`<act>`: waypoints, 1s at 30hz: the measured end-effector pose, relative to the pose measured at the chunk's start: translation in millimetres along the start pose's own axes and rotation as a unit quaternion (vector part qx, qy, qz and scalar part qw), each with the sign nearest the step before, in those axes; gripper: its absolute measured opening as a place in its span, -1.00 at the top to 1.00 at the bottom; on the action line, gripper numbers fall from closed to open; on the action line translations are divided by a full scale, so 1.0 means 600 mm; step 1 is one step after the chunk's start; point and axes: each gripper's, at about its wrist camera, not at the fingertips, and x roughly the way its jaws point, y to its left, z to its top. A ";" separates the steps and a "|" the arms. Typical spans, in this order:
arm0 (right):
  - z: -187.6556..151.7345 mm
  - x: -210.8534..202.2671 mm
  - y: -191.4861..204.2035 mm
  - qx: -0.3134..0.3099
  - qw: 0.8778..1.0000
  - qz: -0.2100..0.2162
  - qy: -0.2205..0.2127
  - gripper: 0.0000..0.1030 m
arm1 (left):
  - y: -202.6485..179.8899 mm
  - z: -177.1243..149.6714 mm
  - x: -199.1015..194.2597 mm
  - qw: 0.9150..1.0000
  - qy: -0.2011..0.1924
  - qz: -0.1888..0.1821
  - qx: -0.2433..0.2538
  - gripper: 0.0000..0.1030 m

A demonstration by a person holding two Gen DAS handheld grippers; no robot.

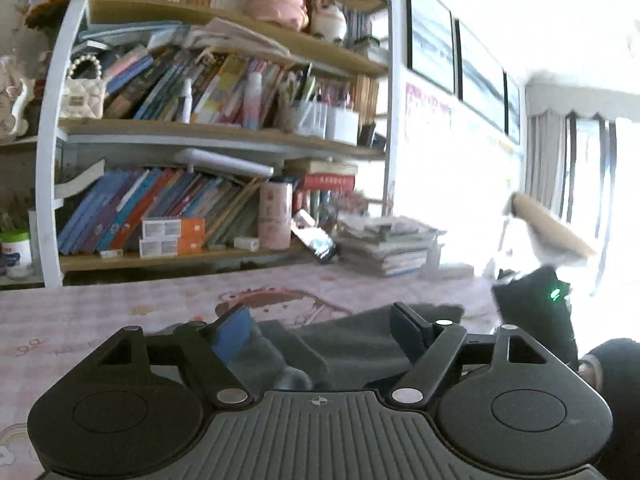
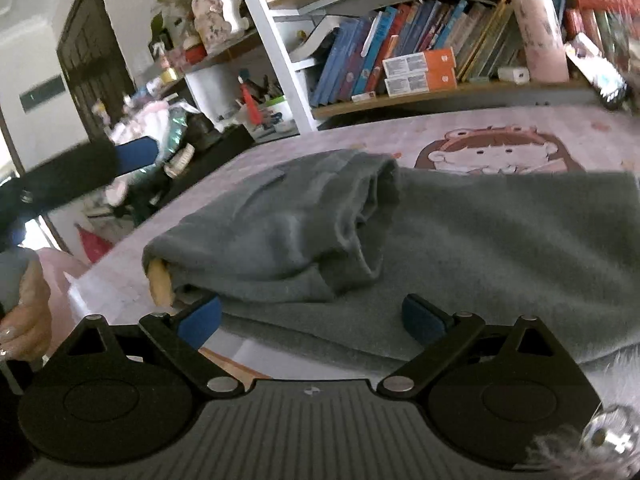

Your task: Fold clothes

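Right gripper (image 2: 312,320): jaws spread wide, low centre of the right wrist view, straddling the near edge of the grey garment (image 2: 480,248) and clamped on nothing.
Left gripper (image 1: 320,330): jaws apart too, low centre of the left wrist view, with dark grey cloth (image 1: 344,340) lying between and just past the fingers; whether it touches them, I cannot tell.
Garment: spread on the pink cartoon-print tablecloth (image 2: 500,128), filling the middle and right of the right wrist view.
Fold so far: one part, a sleeve by the look of it (image 2: 280,232), lies turned in over the body, cuff opening toward frame centre. I judge it partly folded; the body itself shows broad and flat.
Left to do: the rest of the garment looks to need bringing in, though its right edge is cut off.
Hard to read: a yellowish bit (image 2: 160,284) pokes out under the sleeve's left end, unclear what.
Background: bookshelf (image 1: 200,128) blurred; window side upper right blown out.
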 end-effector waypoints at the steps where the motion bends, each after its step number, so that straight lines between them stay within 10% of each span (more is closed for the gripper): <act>1: 0.002 0.001 -0.002 0.010 1.000 0.006 0.000 -0.90 | 0.009 0.001 -0.006 1.000 -0.003 0.010 -0.011 -0.53; 4: 0.007 0.002 -0.008 0.039 0.999 0.026 0.002 -0.90 | 0.044 -0.010 -0.009 0.997 0.006 0.063 -0.048 -0.48; 8: 0.015 0.005 -0.016 0.078 0.996 0.050 0.003 -0.86 | 0.088 -0.047 0.011 0.988 0.046 0.109 -0.100 0.20; 11: 0.028 0.020 -0.021 0.107 0.994 0.028 0.007 -0.78 | 0.102 -0.076 0.027 0.982 0.079 0.130 -0.108 0.35; 19: 0.041 0.047 -0.029 0.142 0.990 0.016 0.014 0.36 | 0.105 -0.085 0.034 0.983 0.093 0.137 -0.081 0.34; 26: 0.033 0.015 -0.046 0.166 0.986 0.030 -0.011 0.33 | 0.097 -0.080 0.022 0.984 0.080 0.143 -0.071 0.31; 30: 0.026 0.011 -0.052 0.153 0.988 0.008 -0.016 0.11 | 0.094 -0.068 0.001 0.984 0.048 0.155 -0.070 -0.42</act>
